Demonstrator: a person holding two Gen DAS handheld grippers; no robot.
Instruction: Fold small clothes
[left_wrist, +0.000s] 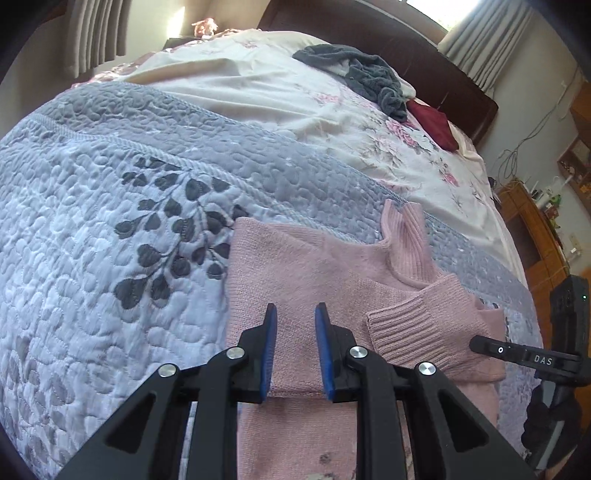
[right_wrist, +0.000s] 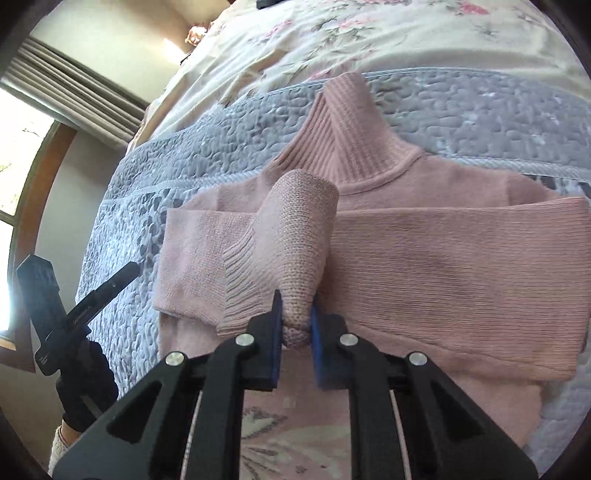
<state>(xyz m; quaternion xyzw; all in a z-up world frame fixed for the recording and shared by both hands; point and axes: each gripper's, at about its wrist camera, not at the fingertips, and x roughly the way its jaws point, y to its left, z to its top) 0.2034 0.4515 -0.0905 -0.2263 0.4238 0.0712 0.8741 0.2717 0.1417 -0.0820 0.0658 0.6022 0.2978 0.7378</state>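
From where I sit, the step in hand looks like laying the second sleeve across the chest of the pink sweater (left_wrist: 317, 280). To do it well, I judge I should keep my left tool (left_wrist: 295, 347) low over the folded left side to steady the body, and carry the sleeve straight across so its ribbed edge lands flat and square rather than bunched. I would let go only once the knit rests on the layer below, since this soft fabric will likely slump or roll if dropped from height.

My left tool has its blue pads parted, with nothing between them; it hovers over the sweater's left half, and I cannot tell whether it touches the knit. The sweater lies spread on the quilted bedspread (left_wrist: 92, 229) of the bed, its turtleneck collar (left_wrist: 406, 240) pointing away from me. Just right of the left tool, the ribbed cuff (left_wrist: 417, 336) sits on the sweater's front.

My right tool (right_wrist: 296, 321) has its pads closed onto a pinch of the sleeve (right_wrist: 295, 236) beside that cuff, and the fabric humps up in front of the pads. The other sleeve lies folded flat across the chest beneath it, running off to the right.
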